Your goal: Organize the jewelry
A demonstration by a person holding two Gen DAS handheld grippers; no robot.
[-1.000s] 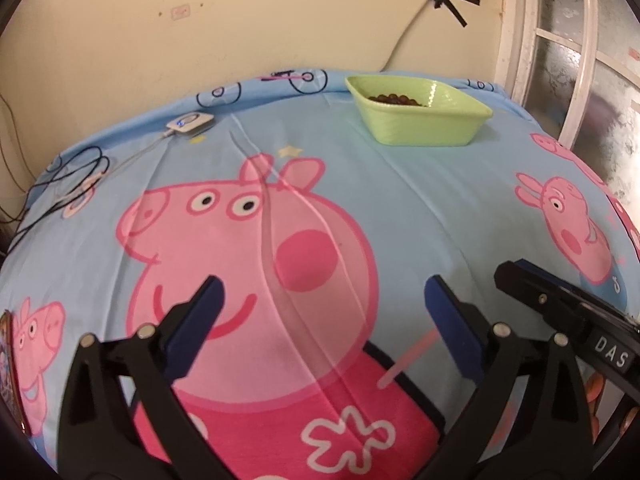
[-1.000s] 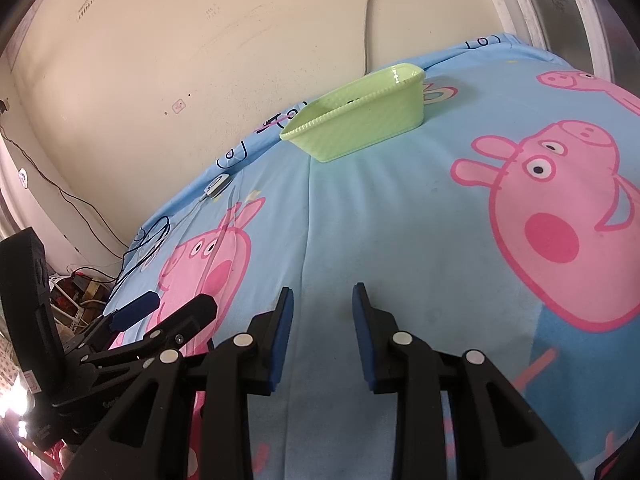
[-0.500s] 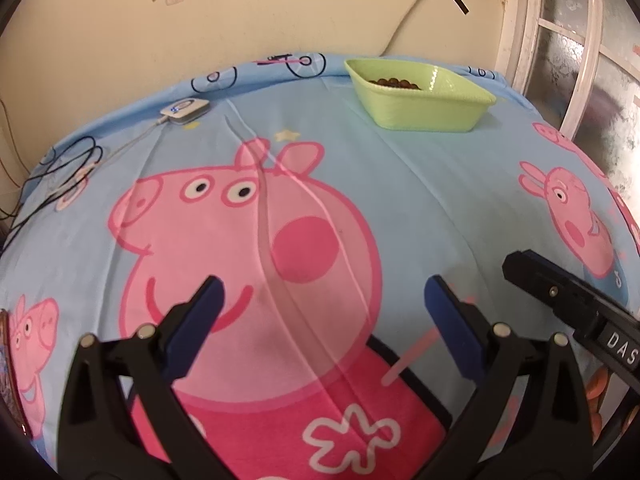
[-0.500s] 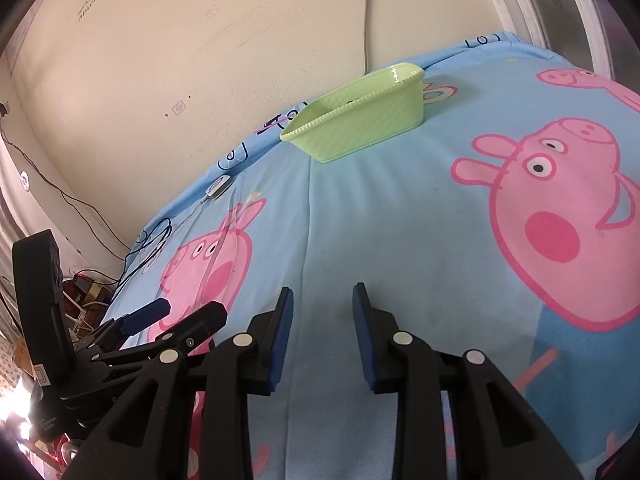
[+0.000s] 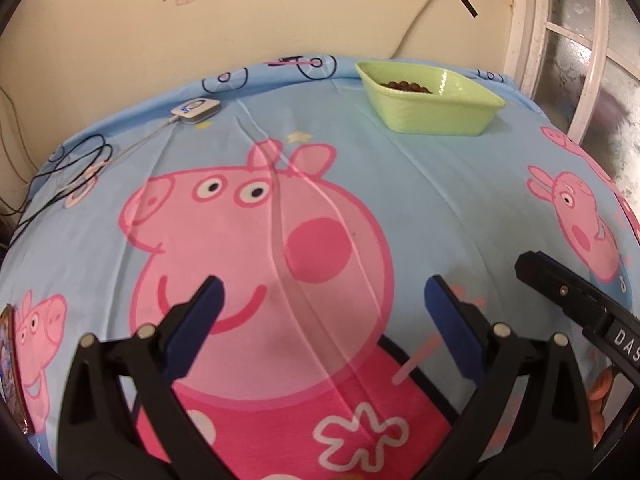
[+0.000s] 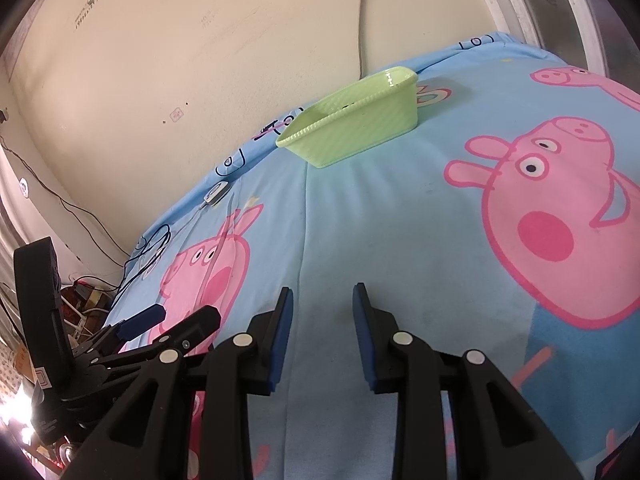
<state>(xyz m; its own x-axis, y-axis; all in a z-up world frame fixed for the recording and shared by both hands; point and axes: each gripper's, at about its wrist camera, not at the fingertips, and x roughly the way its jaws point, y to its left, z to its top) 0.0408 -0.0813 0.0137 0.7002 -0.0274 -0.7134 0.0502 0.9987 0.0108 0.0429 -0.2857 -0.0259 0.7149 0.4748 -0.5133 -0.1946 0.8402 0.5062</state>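
Note:
A light green tray [image 5: 430, 102] stands at the far side of the Peppa Pig sheet [image 5: 420, 208], with a brown bead bracelet [image 5: 404, 86] inside. It also shows in the right wrist view [image 6: 352, 130], where its contents are hidden. My left gripper [image 5: 322, 300] is wide open and empty, low over the big pig print. My right gripper [image 6: 322, 304] is open with a narrower gap and empty, over plain blue cloth. The right gripper's tip shows at the left view's right edge [image 5: 560, 288]. The left gripper shows at the right view's lower left [image 6: 160, 320].
A small white charger puck [image 5: 196, 110] with cables [image 5: 68, 176] lies at the far left of the sheet. A beige wall [image 5: 240, 12] stands behind and a white window frame [image 5: 532, 40] at the right. A patterned object [image 5: 10, 364] lies at the left edge.
The left view has risen and tilted a little, so the tray and sheet sit lower in frame. The right gripper has hardly moved. Both jaws are unchanged.

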